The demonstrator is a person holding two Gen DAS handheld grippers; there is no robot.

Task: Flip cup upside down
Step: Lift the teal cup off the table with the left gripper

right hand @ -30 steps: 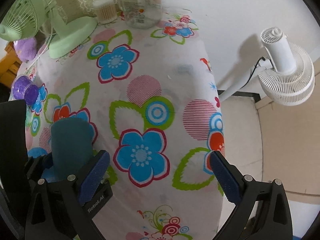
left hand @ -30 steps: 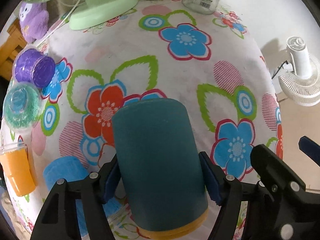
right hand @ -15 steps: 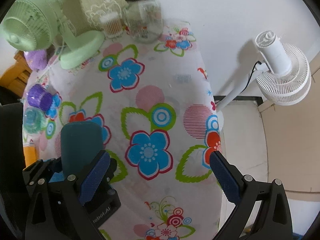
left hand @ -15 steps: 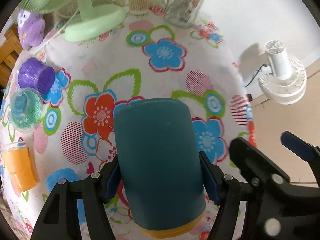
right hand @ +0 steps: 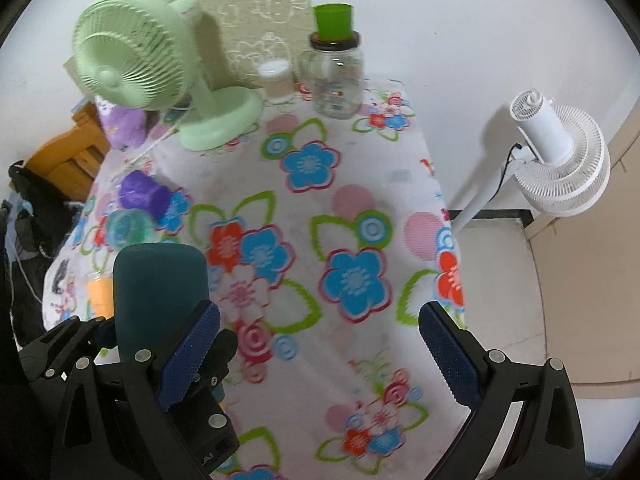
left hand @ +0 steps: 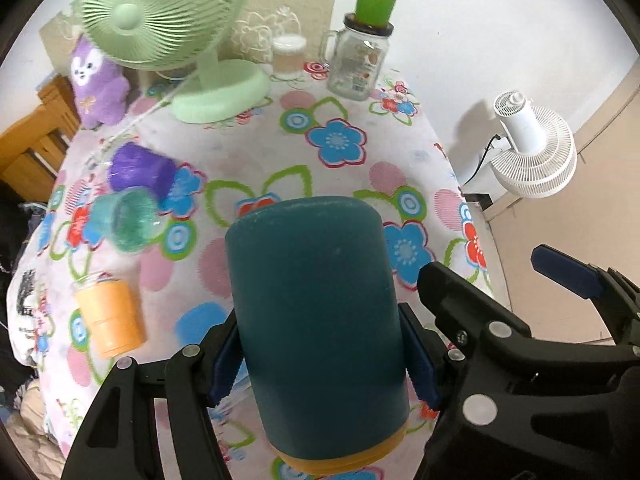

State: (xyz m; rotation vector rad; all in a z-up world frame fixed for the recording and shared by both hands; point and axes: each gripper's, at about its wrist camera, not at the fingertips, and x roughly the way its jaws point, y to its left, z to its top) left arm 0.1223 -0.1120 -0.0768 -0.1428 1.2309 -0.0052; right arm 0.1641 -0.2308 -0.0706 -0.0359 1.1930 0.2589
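Observation:
A dark teal cup (left hand: 320, 316) with an orange band at its near end is clamped between the blue pads of my left gripper (left hand: 324, 360), held above the flowered tablecloth (left hand: 256, 152). Its closed teal end points away from the camera. In the right wrist view the same cup (right hand: 160, 296) shows at the left, held by the left gripper (right hand: 132, 344). My right gripper (right hand: 320, 352) is open and empty, to the right of the cup above the table; it also shows in the left wrist view (left hand: 496, 280).
On the table's left lie a purple cup (left hand: 140, 170), a green translucent cup (left hand: 128, 220) and an orange cup (left hand: 108, 320). At the back stand a green desk fan (left hand: 176, 32), a small jar (left hand: 288, 56) and a glass mug (left hand: 360, 60). A white floor fan (left hand: 528, 144) stands right of the table.
Both grippers have risen and pulled back from the table, the left one carrying the teal cup; the table now looks farther away and more of the back shows.

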